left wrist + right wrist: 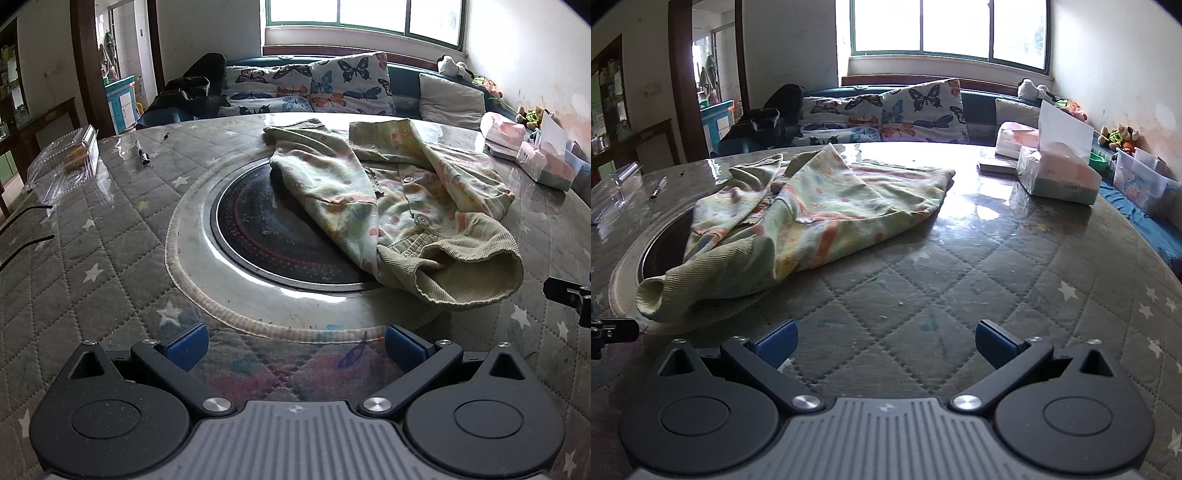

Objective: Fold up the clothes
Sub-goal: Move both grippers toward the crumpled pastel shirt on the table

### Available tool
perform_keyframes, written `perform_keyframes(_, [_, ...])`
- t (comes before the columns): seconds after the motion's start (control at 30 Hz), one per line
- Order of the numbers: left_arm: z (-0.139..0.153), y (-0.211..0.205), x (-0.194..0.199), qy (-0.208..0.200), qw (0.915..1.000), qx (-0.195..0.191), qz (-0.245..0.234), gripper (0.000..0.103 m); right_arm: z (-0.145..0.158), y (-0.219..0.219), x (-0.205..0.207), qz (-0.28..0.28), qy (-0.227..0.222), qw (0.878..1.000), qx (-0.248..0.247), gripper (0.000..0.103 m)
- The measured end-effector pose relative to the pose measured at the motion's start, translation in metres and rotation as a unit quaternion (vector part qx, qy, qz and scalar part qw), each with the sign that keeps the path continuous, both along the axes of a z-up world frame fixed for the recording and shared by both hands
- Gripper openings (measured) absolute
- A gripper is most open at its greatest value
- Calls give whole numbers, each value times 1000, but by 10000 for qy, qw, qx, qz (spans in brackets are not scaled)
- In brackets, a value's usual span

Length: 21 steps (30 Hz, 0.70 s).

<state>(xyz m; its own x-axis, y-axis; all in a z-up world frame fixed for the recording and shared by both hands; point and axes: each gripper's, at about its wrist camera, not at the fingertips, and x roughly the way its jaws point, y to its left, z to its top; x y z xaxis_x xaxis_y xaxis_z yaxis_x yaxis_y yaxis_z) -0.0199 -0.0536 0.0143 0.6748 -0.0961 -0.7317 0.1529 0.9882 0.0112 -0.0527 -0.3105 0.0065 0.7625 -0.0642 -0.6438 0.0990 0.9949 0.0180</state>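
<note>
Quilted grey cloth under clear plastic covers the round table (110, 236), with one dark glass disc (258, 236) at its centre. One crumpled floral garment (369, 192) with ribbed cuffs lies partly over the disc, at twelve o'clock from both grippers. Only the right view shows the tissue box (1060, 177) clearly. Left gripper (295, 345) and right gripper (884, 341) gape wide, empty.

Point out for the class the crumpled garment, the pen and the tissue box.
garment (373, 199): left wrist view, on its floral body near the buttons.
pen (142, 152): left wrist view, on its barrel.
tissue box (1058, 177): right wrist view, on its near side face.
</note>
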Motion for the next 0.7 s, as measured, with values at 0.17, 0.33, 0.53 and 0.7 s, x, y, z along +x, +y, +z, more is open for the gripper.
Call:
perform_keyframes(0.17, [0,-3,0,21,10000,36,-14,103,1,4,1,81,3,10000,-18,103])
perform_keyframes(0.33, [0,-6,2,58,10000,74,-18,103,2,8,2,168,17,9999,-16,103])
perform_keyframes(0.53, [0,-9,3,71,9999,107,-23,103,3,12,5,232,25,9997,-24,103])
perform_keyframes(0.7, [2,-10,6,63,9999,115,-30,103,4,15,8,303,18,9995,-25,103])
